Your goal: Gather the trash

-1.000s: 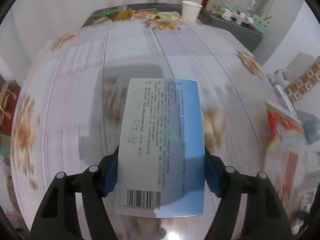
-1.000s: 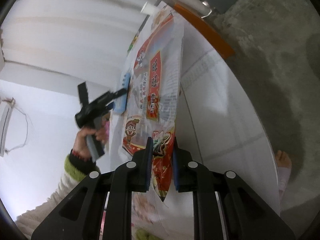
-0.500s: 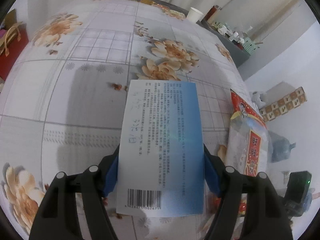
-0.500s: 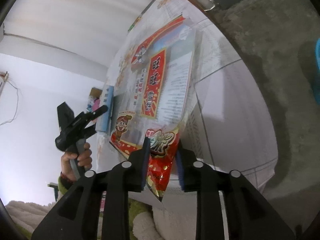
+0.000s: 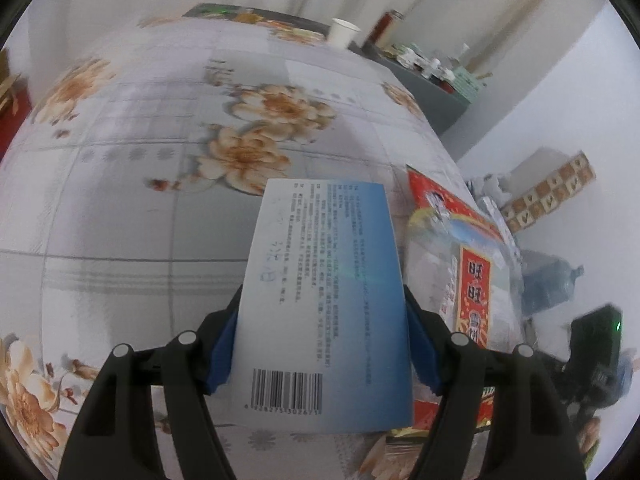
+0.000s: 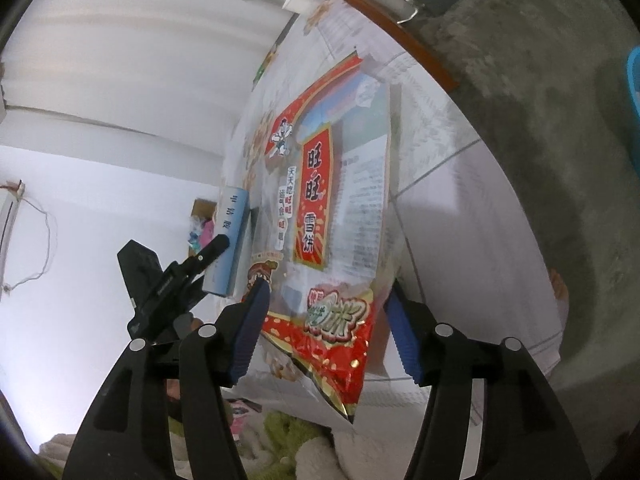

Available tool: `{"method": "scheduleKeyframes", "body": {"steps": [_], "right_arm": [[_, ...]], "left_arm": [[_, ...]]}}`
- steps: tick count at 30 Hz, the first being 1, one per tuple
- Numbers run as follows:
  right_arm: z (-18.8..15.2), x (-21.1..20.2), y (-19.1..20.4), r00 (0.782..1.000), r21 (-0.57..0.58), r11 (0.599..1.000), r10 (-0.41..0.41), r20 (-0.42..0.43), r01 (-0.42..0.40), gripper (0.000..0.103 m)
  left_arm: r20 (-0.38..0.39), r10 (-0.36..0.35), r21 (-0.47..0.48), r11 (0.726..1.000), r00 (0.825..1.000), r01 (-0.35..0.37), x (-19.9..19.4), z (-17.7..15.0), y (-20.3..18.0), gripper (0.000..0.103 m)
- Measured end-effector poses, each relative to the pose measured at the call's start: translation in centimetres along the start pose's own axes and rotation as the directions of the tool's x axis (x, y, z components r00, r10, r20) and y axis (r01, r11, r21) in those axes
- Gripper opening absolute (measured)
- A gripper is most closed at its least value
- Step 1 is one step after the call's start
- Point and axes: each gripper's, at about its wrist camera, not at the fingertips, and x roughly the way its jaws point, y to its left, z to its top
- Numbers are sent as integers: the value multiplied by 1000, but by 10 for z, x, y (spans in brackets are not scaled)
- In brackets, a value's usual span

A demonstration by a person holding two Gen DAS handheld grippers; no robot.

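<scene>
The left tongs [image 5: 320, 344] hold a blue and white carton [image 5: 324, 304] by its two long sides, with the blue pads pressed flat against them, so the box stays straight and its barcode face looks at the camera. It hangs above the table [image 5: 120, 208], which has a cloth with orange flowers. This grip on the narrow sides seems chosen because the carton is stiff there and does not bend.

In the right wrist view, the right tongs [image 6: 324, 332] are opening. The red snack bag [image 6: 320, 240] lies between the pads, but they no longer press on it; there is a gap on each side. The bag looks empty and flat, and it seems to rest with its upper part on the table edge, while its lower corner points to 6 o'clock. Probably the person releases it here so that both pieces of trash come together.

From the left wrist view the bag is at 3 o'clock of the carton, just beside it. A white paper cup [image 5: 343, 33] stands far away at 12 o'clock, near the far table edge.
</scene>
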Motion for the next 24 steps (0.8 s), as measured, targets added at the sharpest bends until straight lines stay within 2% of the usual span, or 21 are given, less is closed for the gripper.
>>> {"method": "scheduleKeyframes", "body": {"steps": [9, 17, 20, 23, 24], "right_arm": [[-7, 10, 7, 1000, -21, 1000, -14, -20, 14, 56], [-5, 20, 13, 1000, -17, 1000, -11, -12, 11, 56], [-8, 21, 13, 1000, -11, 1000, -14, -16, 14, 46], [-10, 25, 11, 1000, 2, 1000, -20, -22, 20, 31], [-11, 26, 11, 999, 4, 1000, -30, -23, 30, 22]], "left_arm": [[8, 42, 137, 990, 999, -43, 11, -18, -24, 70], [17, 51, 180, 982, 999, -53, 16, -23, -28, 70], [20, 45, 177, 983, 999, -47, 15, -23, -28, 70], [23, 43, 174, 984, 999, -46, 15, -24, -28, 70], [23, 43, 178, 983, 999, -47, 15, -24, -28, 69]]}}
